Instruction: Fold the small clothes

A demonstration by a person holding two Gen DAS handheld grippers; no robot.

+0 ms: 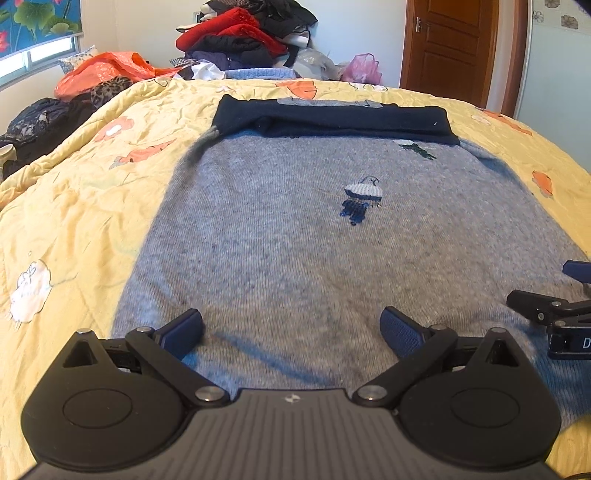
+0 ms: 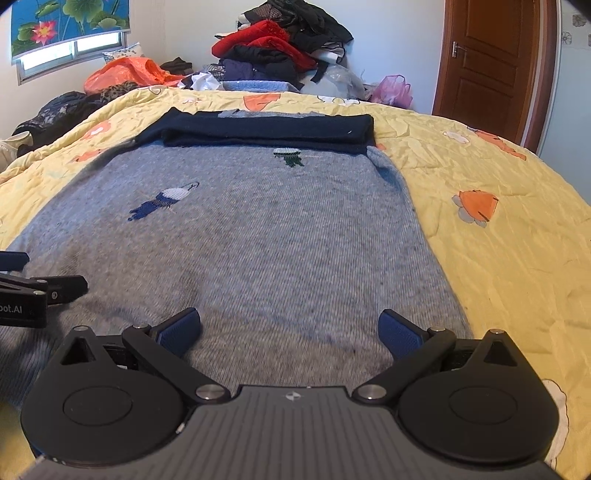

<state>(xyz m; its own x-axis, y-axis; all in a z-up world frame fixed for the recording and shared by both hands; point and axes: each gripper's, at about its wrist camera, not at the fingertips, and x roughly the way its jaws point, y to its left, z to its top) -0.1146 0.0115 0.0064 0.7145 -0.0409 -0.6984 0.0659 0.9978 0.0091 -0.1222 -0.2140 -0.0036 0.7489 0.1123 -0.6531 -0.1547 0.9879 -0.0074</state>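
Two handheld grippers sit side by side at the near edge of one grey knitted sweater [image 1: 295, 240]. The left gripper [image 1: 291, 330] has its two blue-padded fingers spread wide apart, with nothing between them but knit fabric below. The right gripper [image 2: 290, 328] is spread just as wide, also empty, over the sweater's near right part. Each gripper appears at the edge of the other's camera view.

The sweater lies flat on a bed, stretching away from the grippers. Its body is heathered grey. Two small knitted motifs show on it: a blue and white figure [image 1: 360, 199] near the middle and a green and white figure [image 2: 290, 157] farther up. Across the far end, dark navy sleeves [image 2: 266, 133] lie folded over the body in a band from side to side.

Under the sweater is a wrinkled yellow quilt [image 2: 498, 258] printed with orange and white flowers. Beyond the bed's far edge stands one tall pile of clothes [image 2: 280, 48] in red, black and purple. To its left lies an orange plastic bag [image 2: 125, 72], to its right a pink plastic bag [image 2: 393, 90]. A brown wooden door [image 2: 487, 55] stands at the far right, and a window with a lotus-print blind [image 2: 70, 22] is at the far left. The walls are white.
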